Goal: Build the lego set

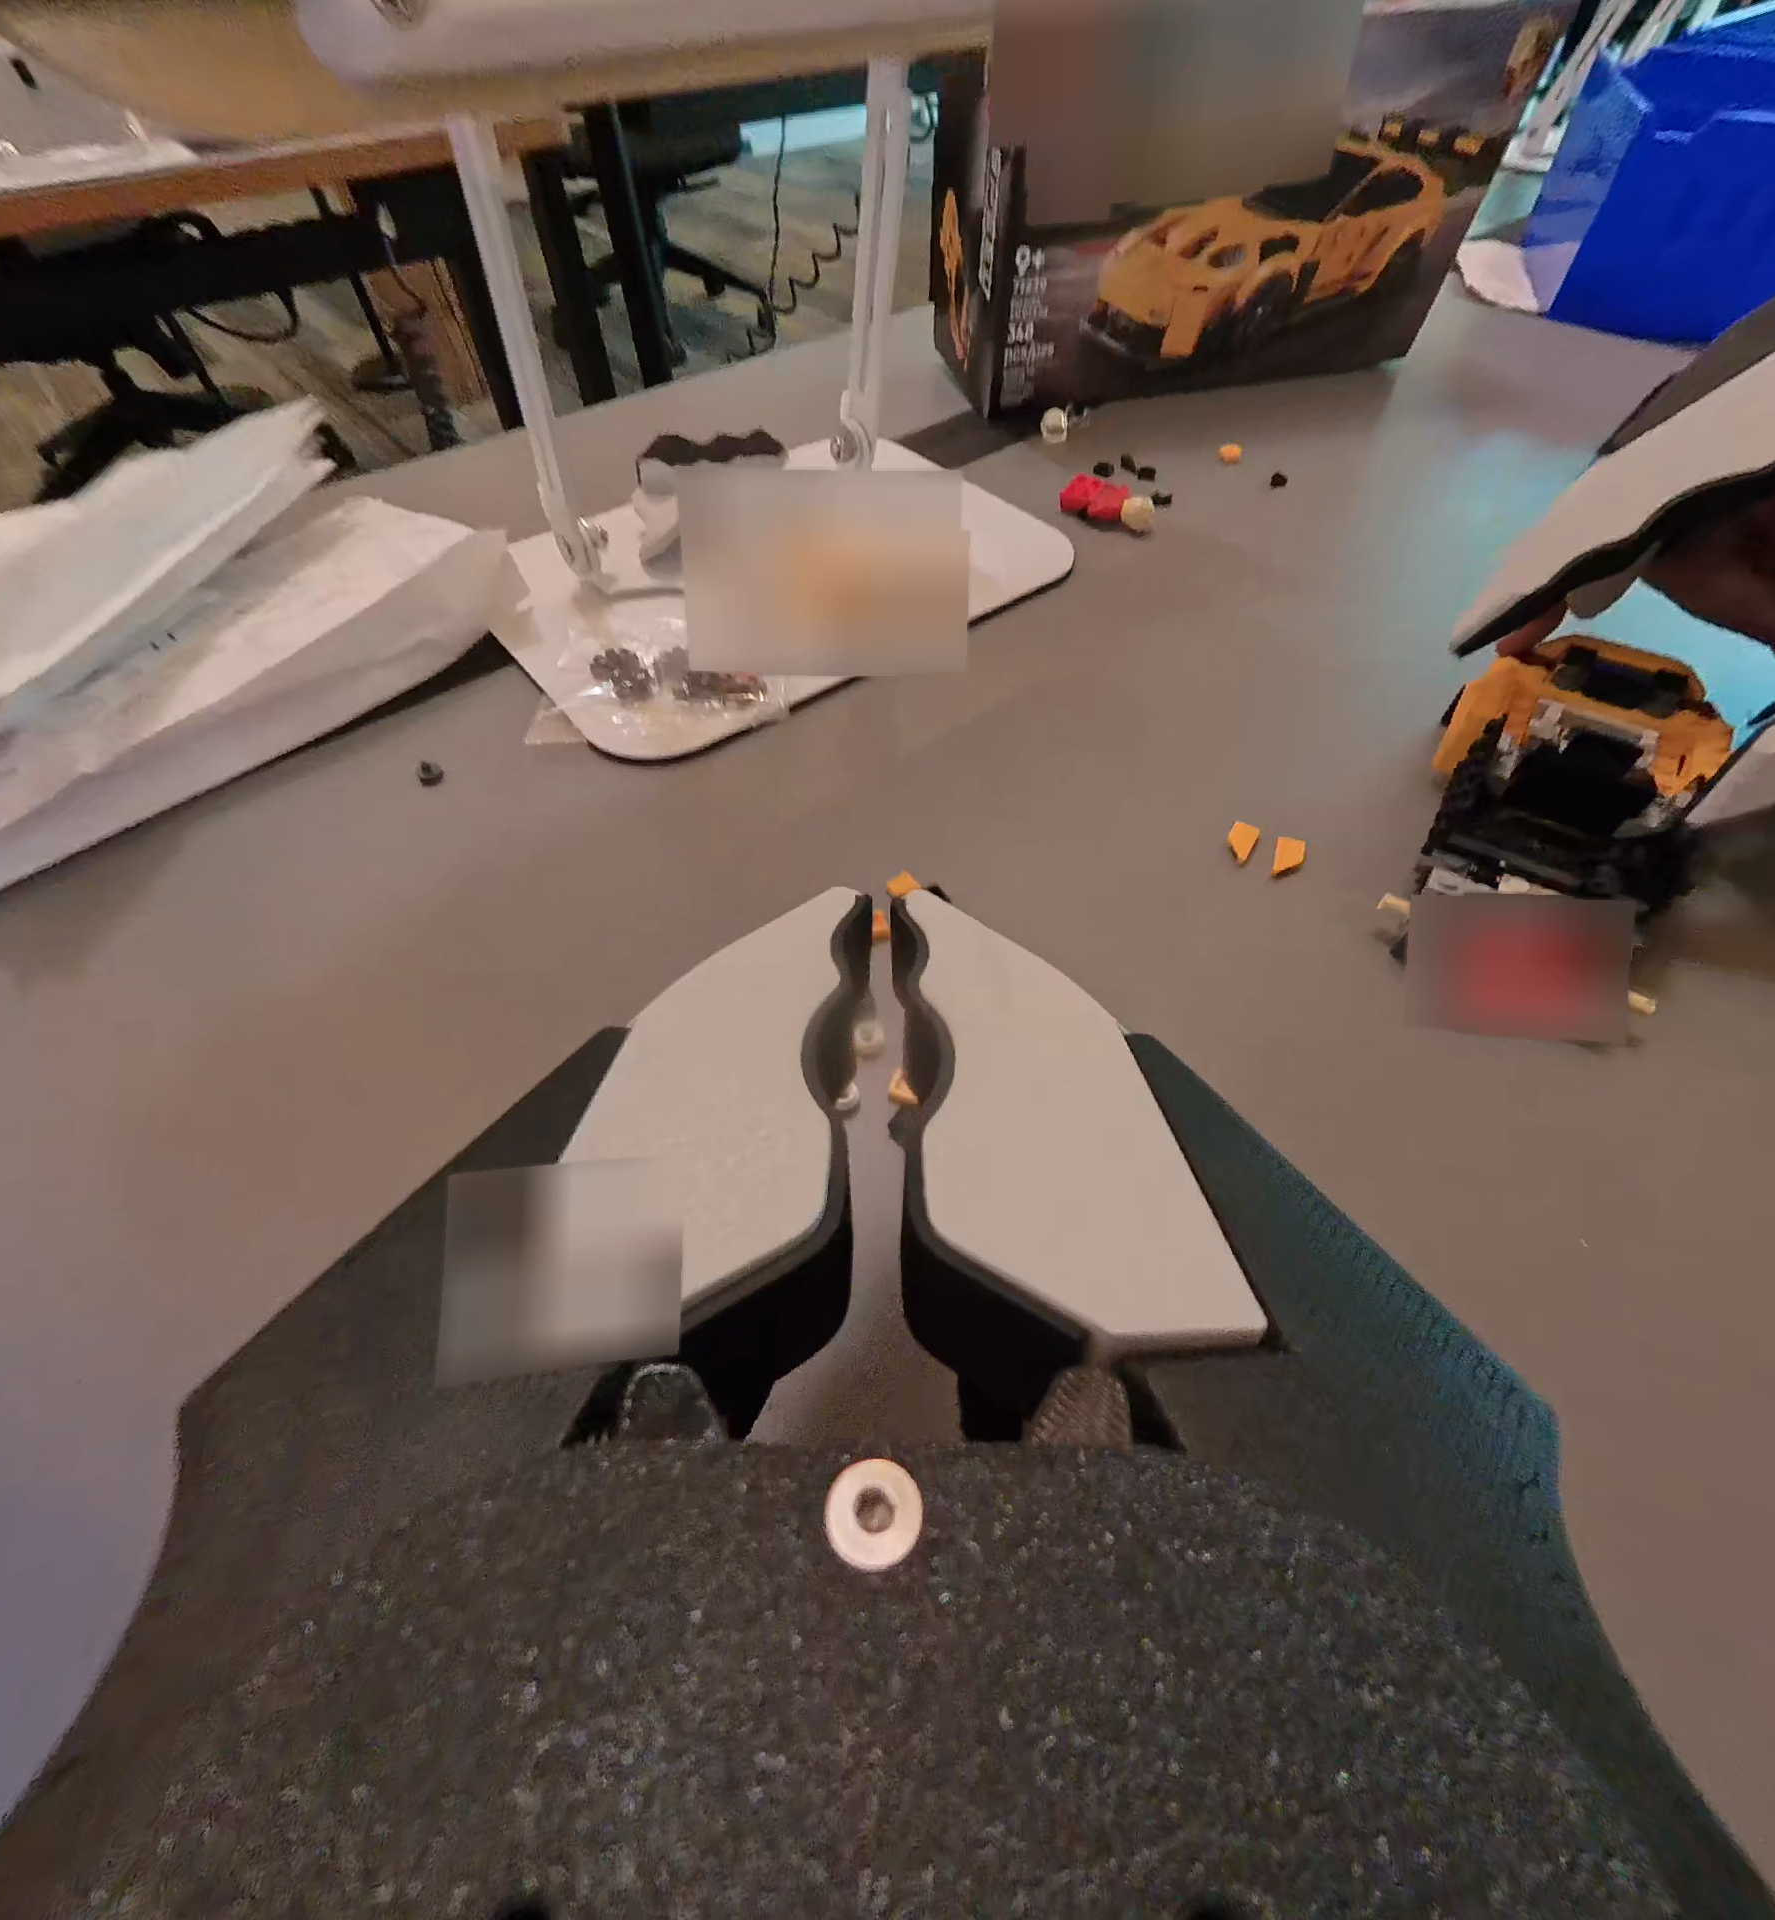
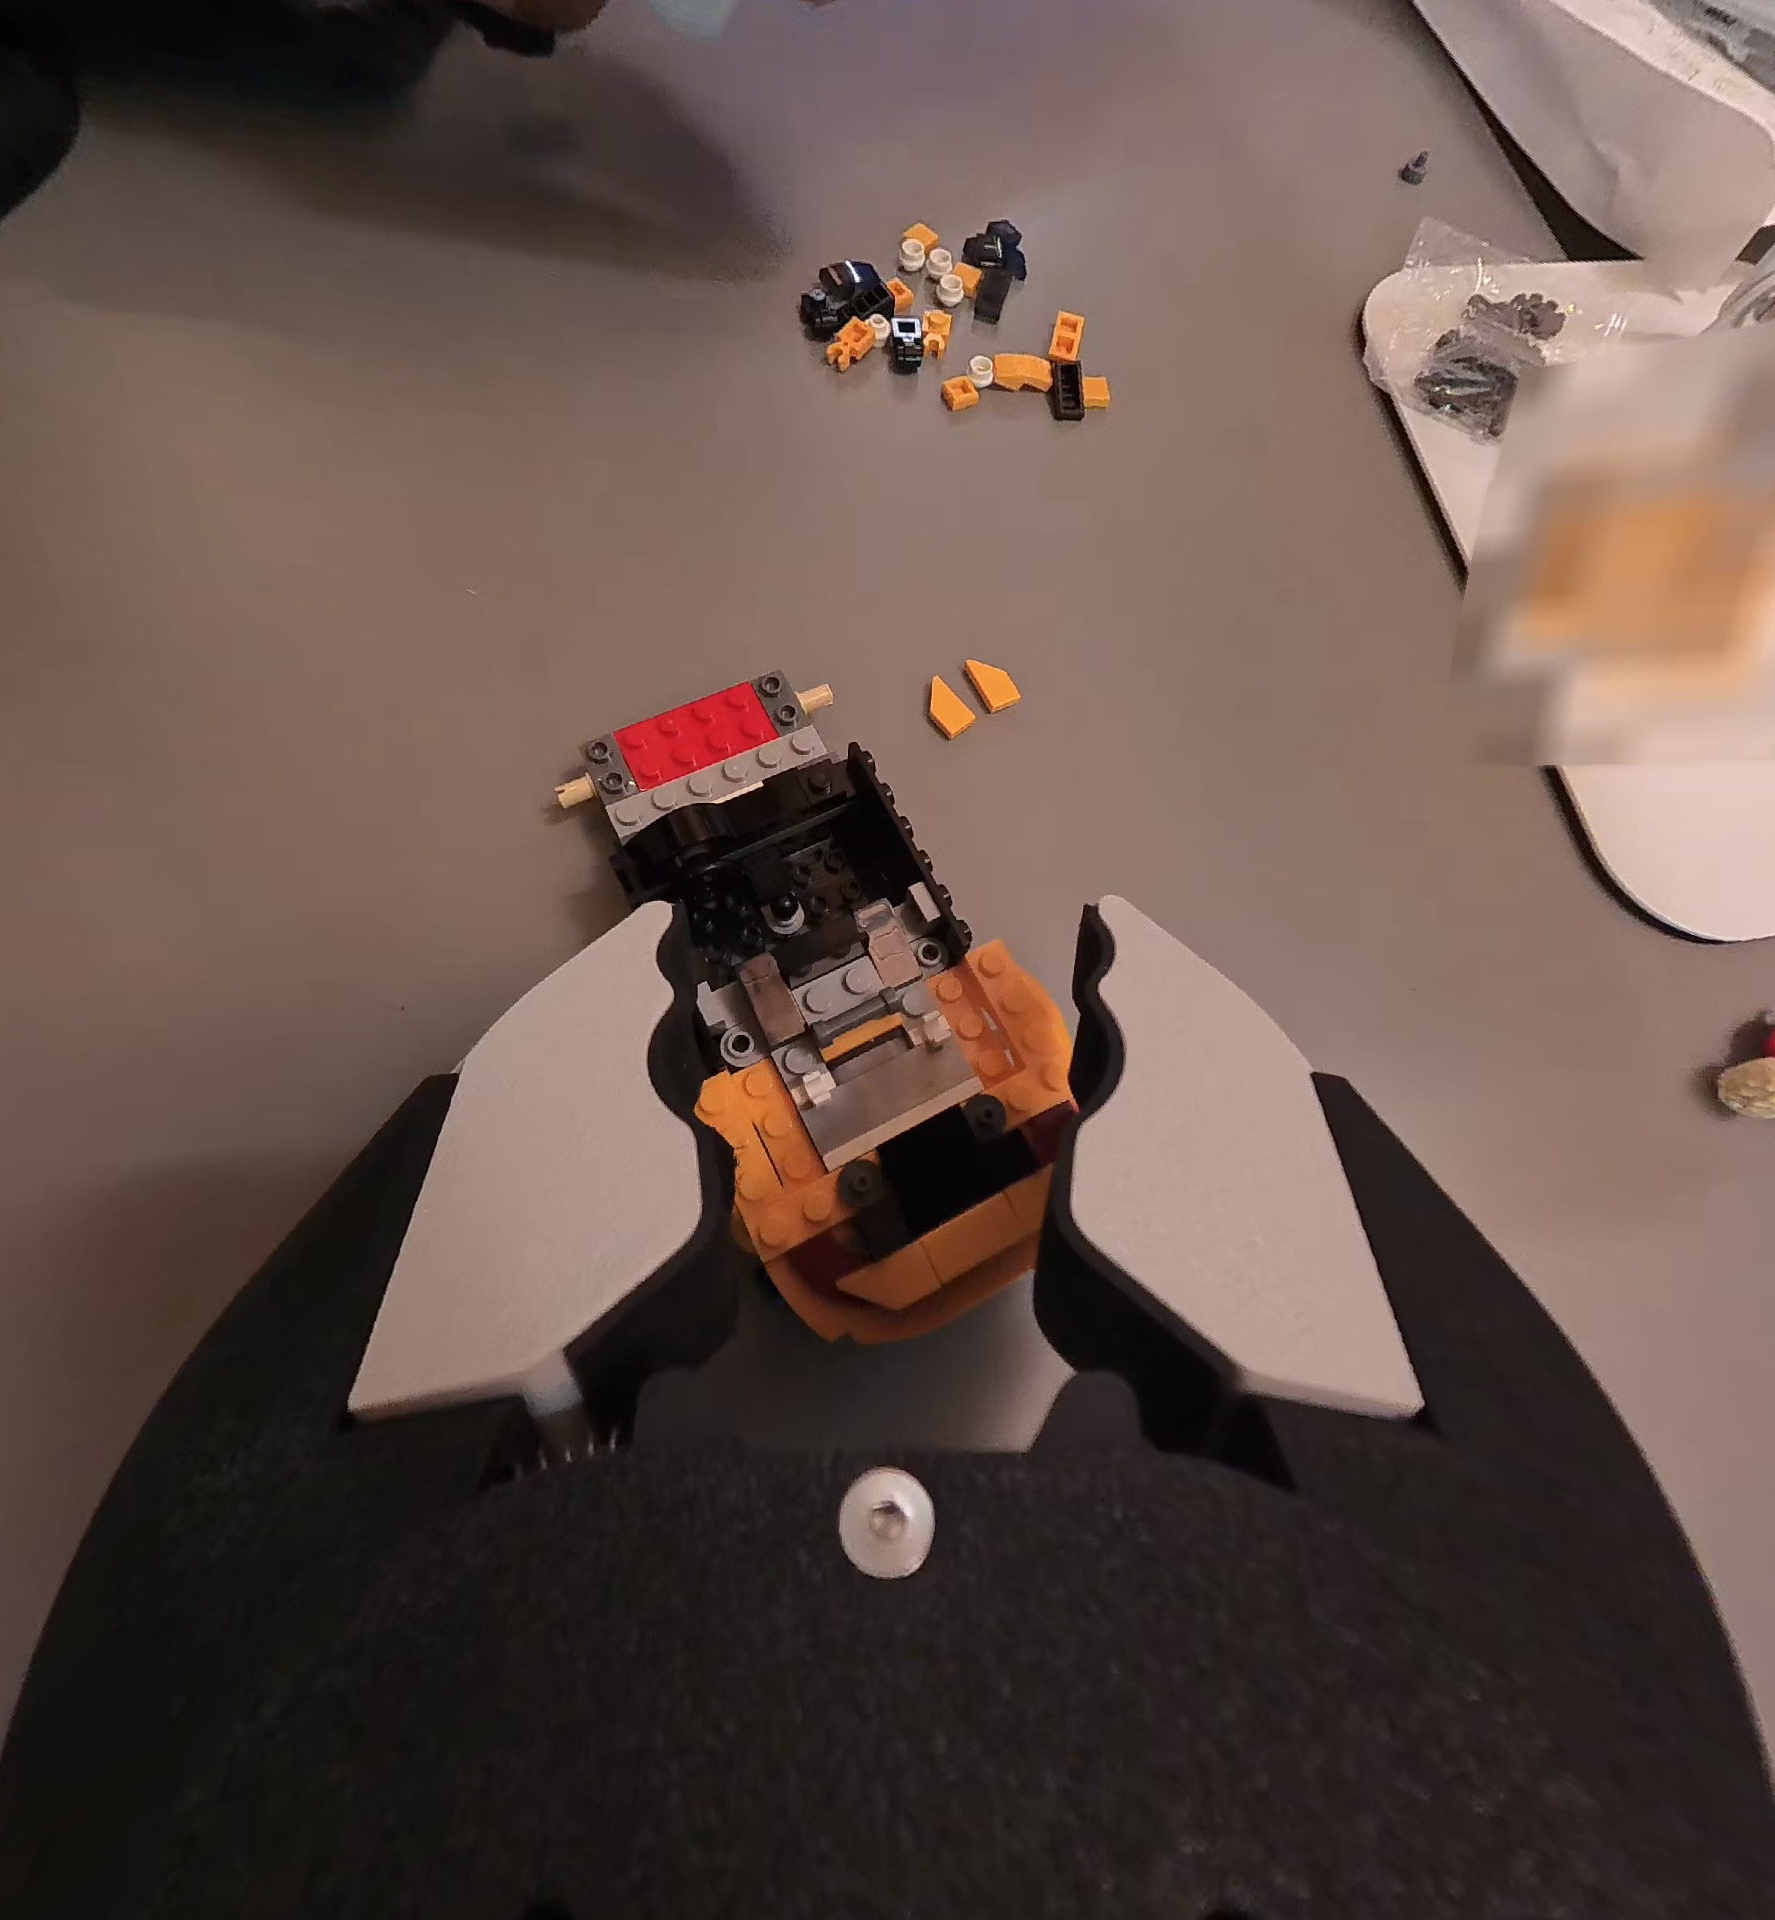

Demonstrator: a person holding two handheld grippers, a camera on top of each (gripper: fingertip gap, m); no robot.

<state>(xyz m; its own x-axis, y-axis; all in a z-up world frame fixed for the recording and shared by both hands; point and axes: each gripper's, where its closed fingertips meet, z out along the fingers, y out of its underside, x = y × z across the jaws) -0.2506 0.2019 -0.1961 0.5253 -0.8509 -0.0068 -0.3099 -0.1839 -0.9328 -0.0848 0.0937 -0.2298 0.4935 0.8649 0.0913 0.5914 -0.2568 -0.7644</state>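
Observation:
A half-built orange and black lego car (image 2: 758,1122) with a red plate at its far end sits on the grey table (image 2: 343,623). My right gripper (image 2: 883,914) is closed on its orange end, one jaw against each side. In the left wrist view the car (image 1: 1579,748) is at the right under the right gripper (image 1: 1610,681). My left gripper (image 1: 881,914) hovers over a pile of small loose pieces (image 2: 956,312), jaws almost together. A tiny orange piece (image 1: 878,923) shows at its tips; I cannot tell if it is pinched. Two orange wedge pieces (image 2: 971,696) lie beside the car.
The set's box (image 1: 1226,229) stands at the back of the table. White paper bags (image 1: 135,623) lie at the left. A white stand base (image 1: 1008,551) holds a clear bag of black pieces (image 1: 654,675). A red minifigure (image 1: 1101,504) lies near the box. There is about 20 cm between the tips of the two grippers.

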